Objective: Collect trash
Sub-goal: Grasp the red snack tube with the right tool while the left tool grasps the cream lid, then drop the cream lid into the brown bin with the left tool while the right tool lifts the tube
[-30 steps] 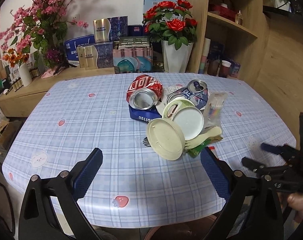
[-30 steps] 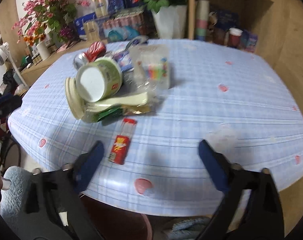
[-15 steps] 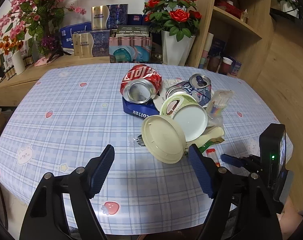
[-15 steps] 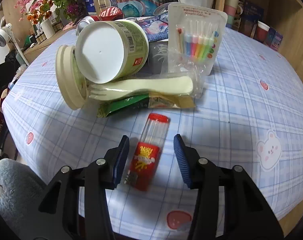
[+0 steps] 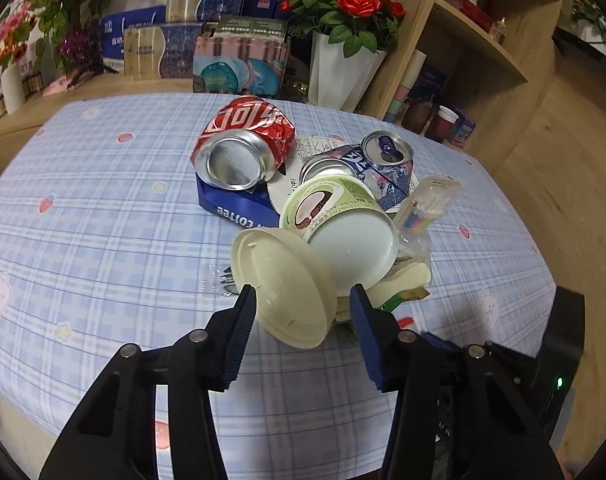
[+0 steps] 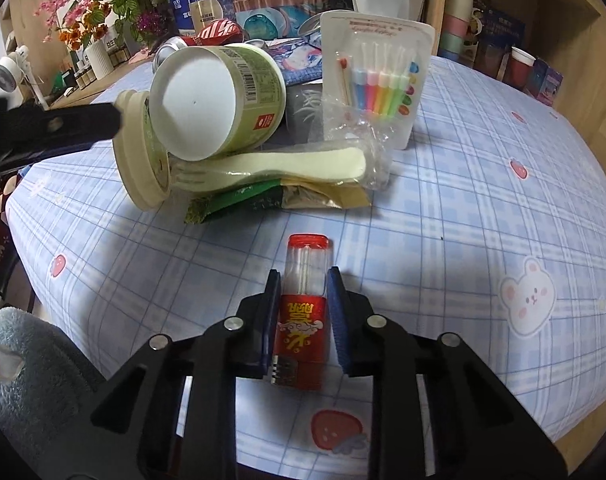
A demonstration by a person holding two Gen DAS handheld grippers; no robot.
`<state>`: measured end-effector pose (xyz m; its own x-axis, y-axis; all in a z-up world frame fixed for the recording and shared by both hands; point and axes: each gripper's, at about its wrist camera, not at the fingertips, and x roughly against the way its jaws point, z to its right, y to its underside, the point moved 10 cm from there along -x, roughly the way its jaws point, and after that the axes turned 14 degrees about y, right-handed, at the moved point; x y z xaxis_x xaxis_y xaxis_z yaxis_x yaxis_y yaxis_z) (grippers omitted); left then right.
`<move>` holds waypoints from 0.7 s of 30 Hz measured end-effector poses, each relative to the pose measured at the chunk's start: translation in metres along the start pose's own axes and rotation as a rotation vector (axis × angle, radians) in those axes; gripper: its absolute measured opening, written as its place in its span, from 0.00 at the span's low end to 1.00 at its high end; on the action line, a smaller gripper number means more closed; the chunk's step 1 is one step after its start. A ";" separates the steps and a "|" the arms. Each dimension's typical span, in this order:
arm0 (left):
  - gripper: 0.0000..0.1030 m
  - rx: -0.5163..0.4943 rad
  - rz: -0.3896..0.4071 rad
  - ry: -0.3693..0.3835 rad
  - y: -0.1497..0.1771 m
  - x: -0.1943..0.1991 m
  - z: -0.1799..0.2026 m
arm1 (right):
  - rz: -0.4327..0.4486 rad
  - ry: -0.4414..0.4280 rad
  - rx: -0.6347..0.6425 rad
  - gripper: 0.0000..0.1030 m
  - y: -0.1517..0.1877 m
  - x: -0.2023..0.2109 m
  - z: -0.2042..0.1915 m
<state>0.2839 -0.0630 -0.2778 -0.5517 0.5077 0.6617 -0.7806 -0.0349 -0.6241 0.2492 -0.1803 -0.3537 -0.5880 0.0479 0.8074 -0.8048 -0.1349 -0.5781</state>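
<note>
A heap of trash lies mid-table: a crushed red can [image 5: 243,140], a blue can [image 5: 387,160], a blue coffee box [image 5: 239,208], a green paper cup [image 5: 343,224] on its side, its cream lid [image 5: 283,284], a plastic fork [image 6: 271,168], a green wrapper [image 6: 239,200] and a candle pack [image 6: 379,76]. My left gripper [image 5: 303,308] is open, its jaws on either side of the cream lid. My right gripper [image 6: 303,280] is shut on a red toothpick tube [image 6: 305,312] lying on the tablecloth.
The checked tablecloth [image 5: 83,220] covers a rounded table with its edge close in front. Behind stand gift boxes [image 5: 207,32], a white vase of red roses [image 5: 335,64] and pink flowers [image 5: 63,8]. Wooden shelves [image 5: 483,52] with cups rise at the right.
My left gripper moved forward and narrowed around the cream lid. My right gripper came down over the toothpick tube and closed on it.
</note>
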 end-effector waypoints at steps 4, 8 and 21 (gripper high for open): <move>0.35 0.015 -0.013 0.014 -0.004 -0.011 0.002 | 0.000 -0.009 -0.013 0.26 0.004 0.002 0.002; 0.18 0.040 -0.016 0.032 -0.005 -0.016 0.001 | 0.000 -0.014 -0.021 0.26 0.004 0.003 0.006; 0.03 0.068 0.030 0.029 0.004 0.021 -0.015 | 0.030 -0.026 -0.063 0.25 0.002 0.024 0.015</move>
<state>0.2734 -0.0396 -0.2723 -0.5674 0.5300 0.6302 -0.7825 -0.1086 -0.6132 0.2345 -0.1946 -0.3340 -0.6100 0.0192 0.7922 -0.7911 -0.0734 -0.6073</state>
